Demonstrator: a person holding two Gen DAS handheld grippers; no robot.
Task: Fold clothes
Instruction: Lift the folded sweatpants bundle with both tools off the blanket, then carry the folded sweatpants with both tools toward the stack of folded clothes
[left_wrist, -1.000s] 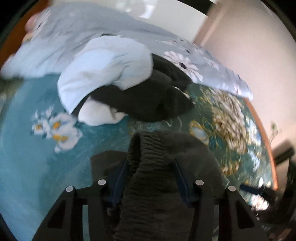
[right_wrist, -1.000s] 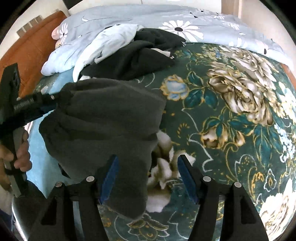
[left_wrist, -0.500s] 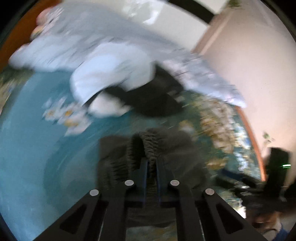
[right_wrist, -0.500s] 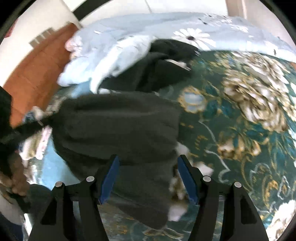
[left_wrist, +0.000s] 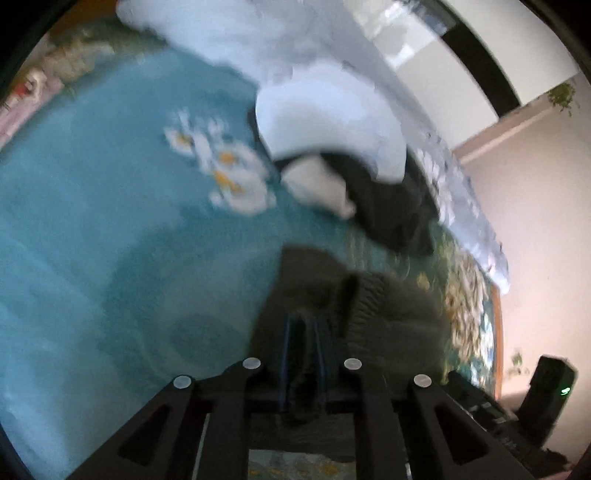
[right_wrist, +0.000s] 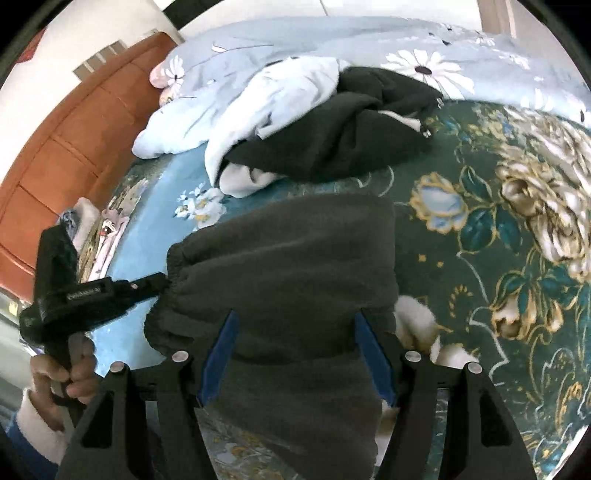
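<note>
Dark grey garment stretched sideways, elastic hem toward left gripper.

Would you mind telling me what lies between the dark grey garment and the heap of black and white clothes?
Only bare floral bedspread separates the dark grey garment from the heap, clearest in the right wrist view.

Blur and cut-off edges on the bed

Left wrist view smeared by motion; the dark garment runs off the bottom edge, covering the bedspread (pattern lost beneath).
</note>
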